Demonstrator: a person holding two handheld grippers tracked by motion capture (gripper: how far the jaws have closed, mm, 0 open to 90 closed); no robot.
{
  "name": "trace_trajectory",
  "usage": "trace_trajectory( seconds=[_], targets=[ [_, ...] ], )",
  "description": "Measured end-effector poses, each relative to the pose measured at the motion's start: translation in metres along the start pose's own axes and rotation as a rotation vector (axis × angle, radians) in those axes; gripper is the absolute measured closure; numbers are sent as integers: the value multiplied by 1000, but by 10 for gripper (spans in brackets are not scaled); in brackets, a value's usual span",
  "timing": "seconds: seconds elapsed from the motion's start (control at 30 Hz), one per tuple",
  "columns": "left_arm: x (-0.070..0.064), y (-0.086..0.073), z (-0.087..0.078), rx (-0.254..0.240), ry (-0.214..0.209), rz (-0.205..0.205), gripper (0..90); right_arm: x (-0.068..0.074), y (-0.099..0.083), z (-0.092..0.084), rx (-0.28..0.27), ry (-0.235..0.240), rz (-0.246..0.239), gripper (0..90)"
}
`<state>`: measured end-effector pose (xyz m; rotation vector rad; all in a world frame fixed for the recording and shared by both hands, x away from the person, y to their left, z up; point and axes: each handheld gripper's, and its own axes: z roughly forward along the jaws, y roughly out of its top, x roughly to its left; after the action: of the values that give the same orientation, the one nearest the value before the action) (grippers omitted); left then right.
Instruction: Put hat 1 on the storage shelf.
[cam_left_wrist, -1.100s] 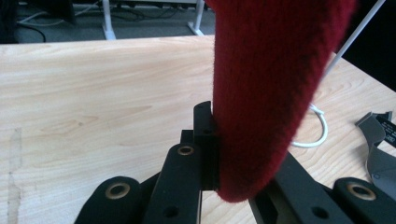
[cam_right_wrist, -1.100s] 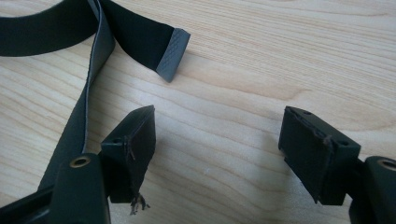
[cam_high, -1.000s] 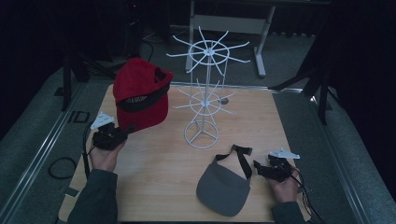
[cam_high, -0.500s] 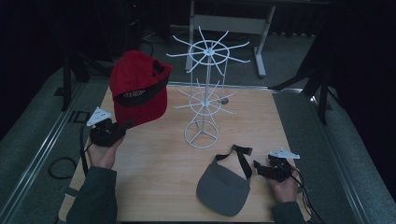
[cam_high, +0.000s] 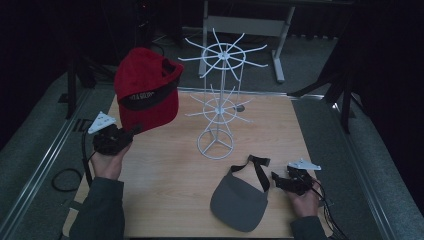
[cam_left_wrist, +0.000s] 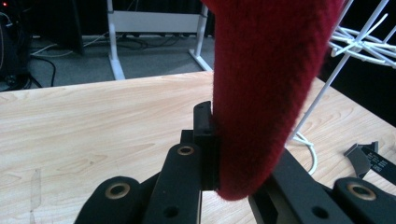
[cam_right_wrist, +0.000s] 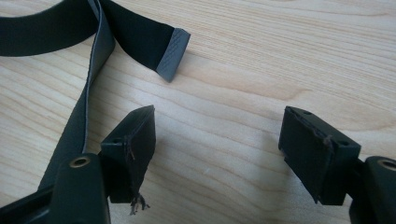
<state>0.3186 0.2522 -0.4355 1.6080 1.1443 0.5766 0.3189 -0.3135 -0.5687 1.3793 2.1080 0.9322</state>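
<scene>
high view overhead, gripper views close, sharing table (cam_high: 170, 165)

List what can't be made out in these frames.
- Red cap, high view: white print on its black band, too small.
- Left gripper view: right jaw's tip, behind the cap's fabric.
- Grey visor, right gripper view: only its strap in frame; the rest is cut off at the left edge.

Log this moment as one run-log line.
left tool: shut on red cap, lifted off table | right tool: open, empty, beside grey visor strap | white rack: bare
</scene>
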Motion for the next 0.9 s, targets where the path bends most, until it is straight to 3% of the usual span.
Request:
trace_trajectory(
  seconds=[0.9],
  targets=[
    [-7, 19, -14, -55, -1, 14, 858, 0, 0, 0, -1, 0, -3, 273]
  ],
)
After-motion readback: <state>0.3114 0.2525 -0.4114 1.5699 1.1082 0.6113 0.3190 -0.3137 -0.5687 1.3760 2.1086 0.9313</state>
